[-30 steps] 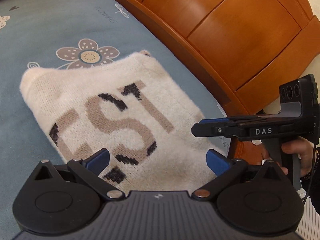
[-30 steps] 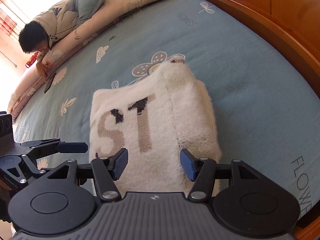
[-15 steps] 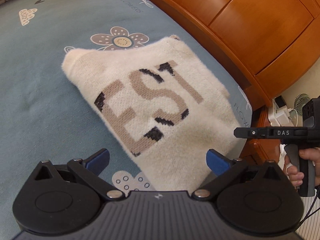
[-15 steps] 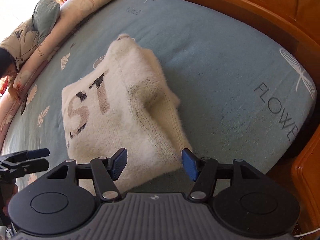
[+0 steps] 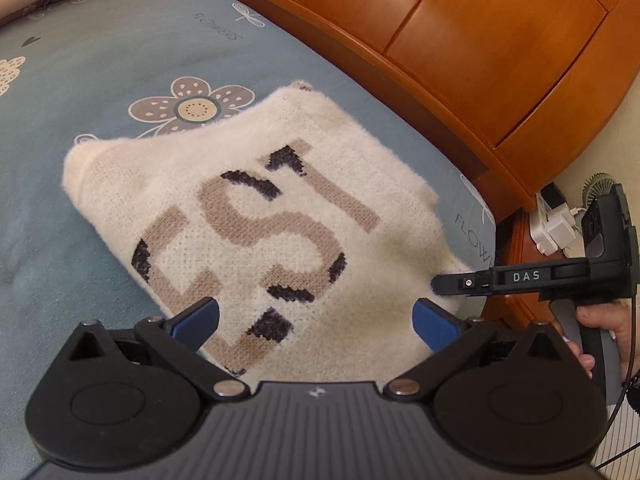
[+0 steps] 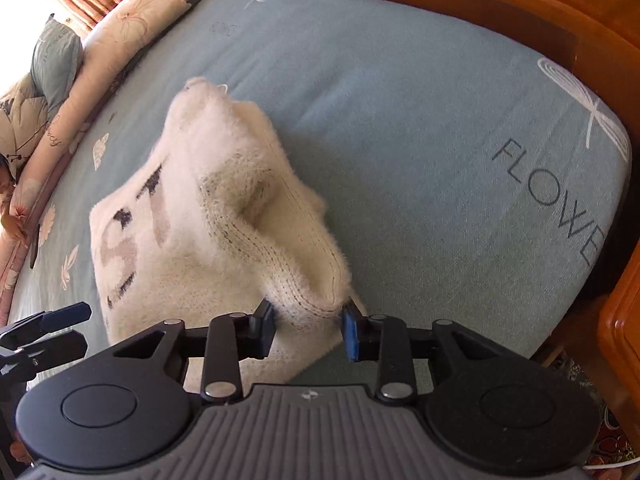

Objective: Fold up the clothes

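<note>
bed: blue-grey printed bedsheet (image 5: 100,60) with flower motifs and "FLOWERS" lettering; orange-brown wooden bed frame (image 5: 460,40) along its far edge.
pillows: pale floral pillows (image 6: 52,92) at the left end of the bed, right wrist view.
task item: folded cream fuzzy knit sweater (image 5: 256,216) with beige and dark "EST" lettering lies flat on the bedsheet, near the bed's corner.
left gripper (image 5: 316,320): black, blue pads, jaws wide apart, nothing between the pads. It hangs over the sweater's near edge; lettering sits just ahead of and between the fingers. No contact visible.
left gripper, other view: seen at the left edge (image 6: 48,328), beside the sweater's near-left corner.
right gripper (image 6: 308,328): jaws closing; ribbed cuff-like fold at the sweater's near-right corner is between the pads. Both pads appear to touch the knit, which bunches up ahead of them.
right gripper, other view: its black fingertip (image 5: 460,284) meets the sweater's right edge; body marked "DAS".
hand: person's hand (image 5: 600,332) wraps the right gripper's handle at the far right.
floor side: white plug adapter (image 5: 556,224) beyond the bed corner.
</note>
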A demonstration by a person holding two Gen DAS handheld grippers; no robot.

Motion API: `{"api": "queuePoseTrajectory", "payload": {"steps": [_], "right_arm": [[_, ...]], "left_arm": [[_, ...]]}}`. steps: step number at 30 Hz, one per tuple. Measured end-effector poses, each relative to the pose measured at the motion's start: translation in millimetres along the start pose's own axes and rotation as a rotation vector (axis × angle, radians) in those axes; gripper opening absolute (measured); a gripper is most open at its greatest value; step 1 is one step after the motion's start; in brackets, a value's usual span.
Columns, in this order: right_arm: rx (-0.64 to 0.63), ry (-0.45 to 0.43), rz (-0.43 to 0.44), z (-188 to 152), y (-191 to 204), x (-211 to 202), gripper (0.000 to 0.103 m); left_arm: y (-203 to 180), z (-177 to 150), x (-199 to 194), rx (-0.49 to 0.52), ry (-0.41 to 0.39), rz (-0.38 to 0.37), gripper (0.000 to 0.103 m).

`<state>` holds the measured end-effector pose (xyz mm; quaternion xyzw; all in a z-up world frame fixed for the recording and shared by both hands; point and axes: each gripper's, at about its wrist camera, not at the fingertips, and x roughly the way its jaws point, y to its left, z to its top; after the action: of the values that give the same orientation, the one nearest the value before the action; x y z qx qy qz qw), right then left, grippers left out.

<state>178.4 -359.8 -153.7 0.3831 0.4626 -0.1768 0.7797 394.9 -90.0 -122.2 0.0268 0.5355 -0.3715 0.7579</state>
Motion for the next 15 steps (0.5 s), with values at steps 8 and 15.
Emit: {"api": "queuePoseTrajectory", "payload": {"steps": [8, 15], "right_arm": [[-0.196, -0.121, -0.114, 7, 44, -62, 0.061], [-0.33, -0.128, -0.087, 27, 80, -48, 0.063]], "left_arm": [[17, 5, -25, -0.025, -0.05, 0.094, 0.102], [38, 36, 19, -0.158, -0.065, 0.126, 0.102]]}}
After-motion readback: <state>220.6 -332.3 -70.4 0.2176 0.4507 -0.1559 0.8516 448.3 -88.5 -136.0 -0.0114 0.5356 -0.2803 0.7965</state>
